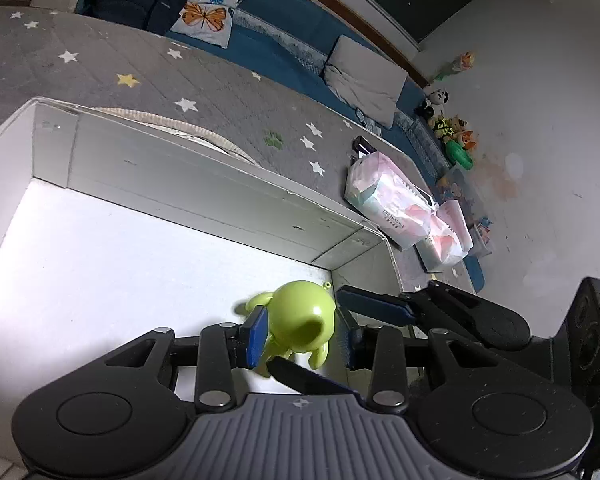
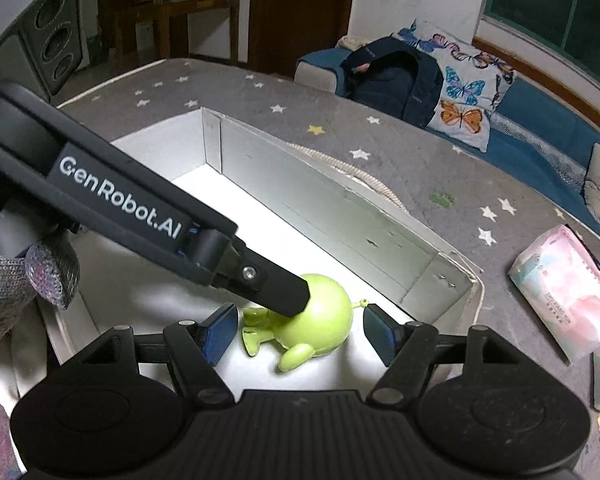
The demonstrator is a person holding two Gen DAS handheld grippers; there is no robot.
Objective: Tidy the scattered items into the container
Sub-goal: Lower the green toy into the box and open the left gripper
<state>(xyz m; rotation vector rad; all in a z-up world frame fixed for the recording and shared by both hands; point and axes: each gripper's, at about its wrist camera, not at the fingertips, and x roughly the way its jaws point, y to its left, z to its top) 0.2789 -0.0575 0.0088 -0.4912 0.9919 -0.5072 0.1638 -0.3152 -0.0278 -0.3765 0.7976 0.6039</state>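
A lime-green alien toy [image 1: 300, 316] lies on the floor of the white box [image 1: 200, 192], near its right-hand corner. My left gripper [image 1: 302, 336] has its blue pads against both sides of the toy's round head. In the right wrist view the toy [image 2: 324, 320] sits between the pads of my right gripper [image 2: 300, 337], with a gap on each side, so that gripper is open. One of the left gripper's fingers [image 2: 260, 276] comes in from the upper left and lands on the toy's head. The right gripper's fingers [image 1: 380, 306] also show in the left wrist view, straddling the toy.
The box's [image 2: 320, 208] walls rise close behind the toy. It stands on a grey star-patterned mat [image 1: 220, 92]. Pink tissue packs [image 1: 388, 204] [image 2: 560, 292] lie to the right. A blue sofa with a butterfly pillow [image 2: 464, 100] runs behind. A gloved hand [image 2: 40, 272] is at left.
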